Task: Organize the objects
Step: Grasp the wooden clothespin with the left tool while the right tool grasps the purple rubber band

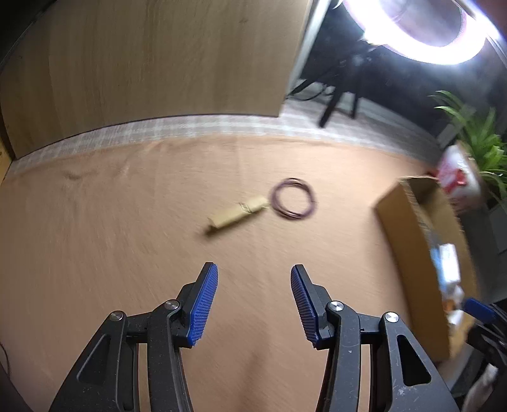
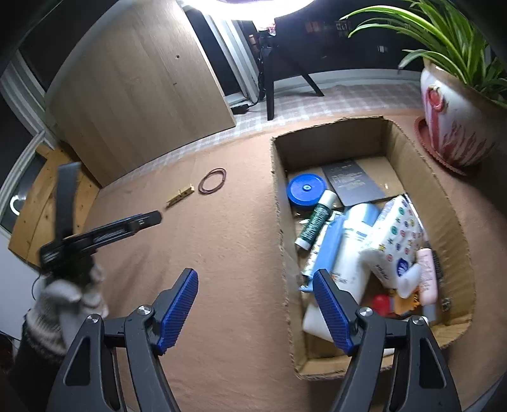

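Observation:
A wooden clothespin (image 1: 236,214) (image 2: 180,198) lies on the brown cloth, and a coil of dark rubber bands (image 1: 293,198) (image 2: 213,180) lies just right of it. My left gripper (image 1: 253,272) hangs open above the cloth, short of the clothespin, with nothing between its blue pads. In the right wrist view the left gripper (image 2: 152,218) appears from the side, held by a gloved hand (image 2: 73,291). My right gripper (image 2: 256,279) is open and empty over the left wall of the cardboard box (image 2: 279,202) (image 1: 408,241), which holds several bottles, tubes and packets.
A potted plant (image 2: 453,126) (image 1: 459,177) stands right of the box. A wooden panel (image 2: 136,95) (image 1: 152,63) rises behind the cloth. A chair leg (image 2: 271,95) and cables are on the checked floor beyond. A bright ring lamp (image 1: 427,28) glares overhead.

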Demonstrator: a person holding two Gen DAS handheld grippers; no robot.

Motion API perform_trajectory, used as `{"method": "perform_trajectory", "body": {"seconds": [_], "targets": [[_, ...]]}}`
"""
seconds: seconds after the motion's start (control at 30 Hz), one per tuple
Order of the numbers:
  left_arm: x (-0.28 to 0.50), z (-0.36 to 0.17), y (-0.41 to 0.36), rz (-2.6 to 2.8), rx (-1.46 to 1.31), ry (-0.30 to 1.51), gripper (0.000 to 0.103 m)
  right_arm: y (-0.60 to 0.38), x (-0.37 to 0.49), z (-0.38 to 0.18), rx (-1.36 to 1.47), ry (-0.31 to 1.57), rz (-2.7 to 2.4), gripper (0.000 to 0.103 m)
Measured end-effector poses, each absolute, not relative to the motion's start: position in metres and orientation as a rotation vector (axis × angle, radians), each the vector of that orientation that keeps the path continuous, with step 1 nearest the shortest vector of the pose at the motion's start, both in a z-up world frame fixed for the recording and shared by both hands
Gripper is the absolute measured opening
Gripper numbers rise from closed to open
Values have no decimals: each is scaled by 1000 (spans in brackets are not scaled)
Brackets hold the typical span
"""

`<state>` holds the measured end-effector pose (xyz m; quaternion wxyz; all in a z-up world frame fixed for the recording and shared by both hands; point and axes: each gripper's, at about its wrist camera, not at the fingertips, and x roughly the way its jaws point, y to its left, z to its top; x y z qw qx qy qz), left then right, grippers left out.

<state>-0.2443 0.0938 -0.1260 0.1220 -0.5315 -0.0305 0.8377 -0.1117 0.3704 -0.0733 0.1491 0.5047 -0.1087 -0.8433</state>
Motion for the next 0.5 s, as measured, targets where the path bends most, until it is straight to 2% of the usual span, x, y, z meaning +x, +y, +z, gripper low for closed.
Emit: {"method": "perform_trajectory", "body": {"seconds": [0.07, 0.17, 0.5], "targets": [[-257, -132, 95, 2448, -1547, -25, 50, 365, -118, -72, 1451, -308, -2415, 61], [-277, -141, 103, 2445, -1549, 80, 50, 355, -132, -71, 1450, -317, -2390, 57], [-312, -151, 121, 2403, -1511, 221, 50, 325, -191, -71, 1468, -360, -2309, 56]]}}
